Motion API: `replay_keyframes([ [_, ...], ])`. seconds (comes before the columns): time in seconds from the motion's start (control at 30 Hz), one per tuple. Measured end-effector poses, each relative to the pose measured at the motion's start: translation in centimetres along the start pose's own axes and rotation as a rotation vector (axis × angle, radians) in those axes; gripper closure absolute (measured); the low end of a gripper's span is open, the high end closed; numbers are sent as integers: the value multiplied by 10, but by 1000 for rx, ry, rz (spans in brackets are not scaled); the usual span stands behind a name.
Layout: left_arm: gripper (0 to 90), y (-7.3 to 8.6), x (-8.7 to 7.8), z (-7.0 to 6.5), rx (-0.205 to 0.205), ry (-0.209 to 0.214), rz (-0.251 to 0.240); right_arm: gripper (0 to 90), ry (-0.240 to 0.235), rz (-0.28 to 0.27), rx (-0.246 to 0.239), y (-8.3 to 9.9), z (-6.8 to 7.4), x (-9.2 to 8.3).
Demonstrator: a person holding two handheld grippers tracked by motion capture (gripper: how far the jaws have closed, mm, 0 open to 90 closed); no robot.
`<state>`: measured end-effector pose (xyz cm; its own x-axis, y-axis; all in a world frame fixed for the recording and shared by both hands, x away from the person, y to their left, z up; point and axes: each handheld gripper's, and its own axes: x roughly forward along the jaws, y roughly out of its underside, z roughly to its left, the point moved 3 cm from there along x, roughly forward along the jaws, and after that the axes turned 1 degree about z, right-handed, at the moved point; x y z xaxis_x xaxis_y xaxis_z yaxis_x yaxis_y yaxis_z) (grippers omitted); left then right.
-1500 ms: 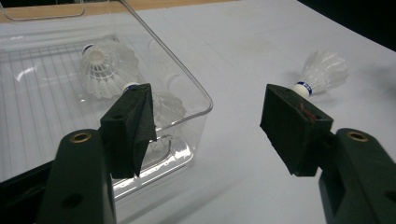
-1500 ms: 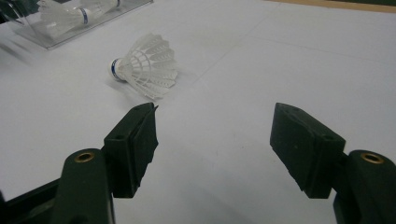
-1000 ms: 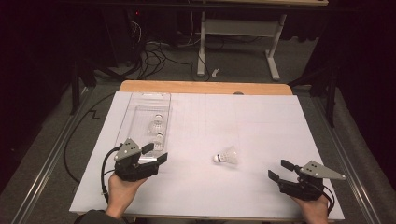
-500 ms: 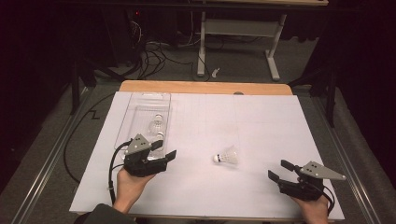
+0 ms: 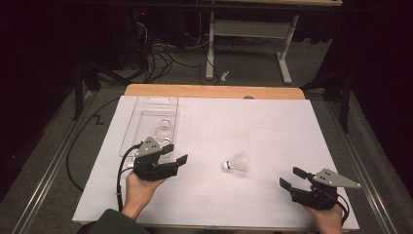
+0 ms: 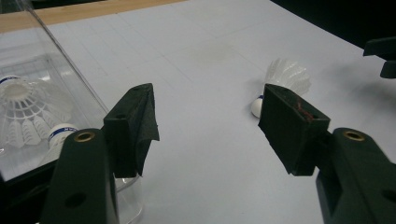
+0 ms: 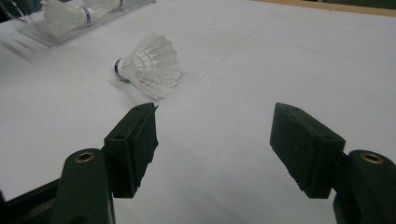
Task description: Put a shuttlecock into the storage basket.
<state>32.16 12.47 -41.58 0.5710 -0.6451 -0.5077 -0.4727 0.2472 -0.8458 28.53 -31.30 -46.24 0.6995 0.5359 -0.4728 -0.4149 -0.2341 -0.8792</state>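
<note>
A white shuttlecock point(image 5: 237, 162) lies on its side on the white table cover, its cork end toward the left. My left gripper point(image 5: 176, 154) is open beside the near end of a clear plastic tray point(image 5: 146, 122), well left of that shuttlecock. In the left gripper view the open jaws point(image 6: 208, 116) frame bare table, with the shuttlecock point(image 6: 286, 78) beyond the right jaw. My right gripper point(image 5: 290, 177) rests open near the front right edge. The shuttlecock point(image 7: 150, 65) lies ahead of its left jaw point(image 7: 215, 135). Nothing is held.
The tray holds other shuttlecocks point(image 5: 163, 130), which show close at the left point(image 6: 23, 107) in the left gripper view. A wooden table edge point(image 5: 214, 91) runs along the back. Cables and a white frame stand on the floor beyond.
My left gripper has shifted right along the near end of the tray, toward the loose shuttlecock. The right gripper and the shuttlecock have stayed put.
</note>
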Motion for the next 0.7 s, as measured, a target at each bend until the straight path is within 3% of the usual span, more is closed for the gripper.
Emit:
replay_keyframes([
  [0.7,372,-9,12,-4,14,24,20,322,1,-1,1,0,-1,-1],
])
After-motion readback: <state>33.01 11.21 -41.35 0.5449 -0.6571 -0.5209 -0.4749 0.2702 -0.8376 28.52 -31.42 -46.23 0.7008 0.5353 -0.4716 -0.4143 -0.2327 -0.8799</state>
